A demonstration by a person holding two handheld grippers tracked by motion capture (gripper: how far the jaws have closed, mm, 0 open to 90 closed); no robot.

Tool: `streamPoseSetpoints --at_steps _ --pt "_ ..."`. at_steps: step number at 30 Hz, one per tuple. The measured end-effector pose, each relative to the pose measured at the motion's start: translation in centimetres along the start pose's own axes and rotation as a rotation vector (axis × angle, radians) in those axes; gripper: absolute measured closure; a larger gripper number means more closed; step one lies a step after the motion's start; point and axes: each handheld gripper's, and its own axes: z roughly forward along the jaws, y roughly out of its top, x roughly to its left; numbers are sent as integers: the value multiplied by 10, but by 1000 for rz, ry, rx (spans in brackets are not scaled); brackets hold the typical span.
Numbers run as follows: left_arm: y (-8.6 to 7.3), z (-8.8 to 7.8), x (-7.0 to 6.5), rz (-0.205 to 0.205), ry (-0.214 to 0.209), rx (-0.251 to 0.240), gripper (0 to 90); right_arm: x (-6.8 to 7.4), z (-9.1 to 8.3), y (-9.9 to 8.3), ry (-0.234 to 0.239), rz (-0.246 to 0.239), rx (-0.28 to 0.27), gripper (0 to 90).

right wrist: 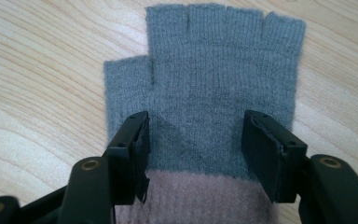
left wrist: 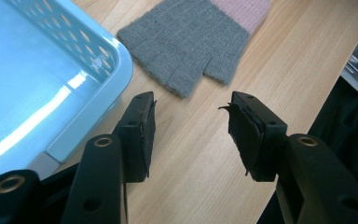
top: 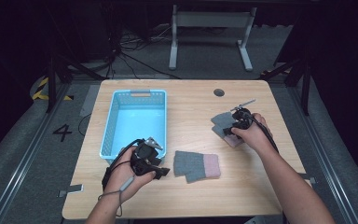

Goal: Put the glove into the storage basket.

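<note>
Gloves, grey with pink cuffs, lie flat on the table (top: pixel 196 196): one (top: pixel 196 166) near centre, one (right wrist: pixel 214 102) at right under the right gripper (right wrist: pixel 193 135), whose open jaws straddle it, likely about to pinch. Left gripper (left wrist: pixel 191 126) hangs open, empty, beside the blue basket (top: pixel 137 95), probably the destination. Dark room, cables beyond.

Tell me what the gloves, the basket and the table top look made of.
Glove under the right gripper and the other glove: knitted yarn, grey with pink cuff, ribbed stitches visible; probably wool or acrylic.
Basket: glossy light-blue plastic, moulded holes in its walls.
Table top: wood-grain surface, possibly laminate, matte.
</note>
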Motion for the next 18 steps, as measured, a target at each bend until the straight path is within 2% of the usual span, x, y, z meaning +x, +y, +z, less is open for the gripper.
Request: streamPoseSetpoints --at_steps 5,9,12,18 --pt "0 0 -1 2 1 -2 517 1 2 -2 -15 30 -31 442" --pt "0 0 -1 2 1 -3 515 1 2 -2 -26 30 -29 488" --pt "0 0 -1 3 0 -3 515 1 2 -2 -30 26 -29 551" --pt "0 0 -1 2 -1 -4 517 0 0 -1 -20 27 -15 736"
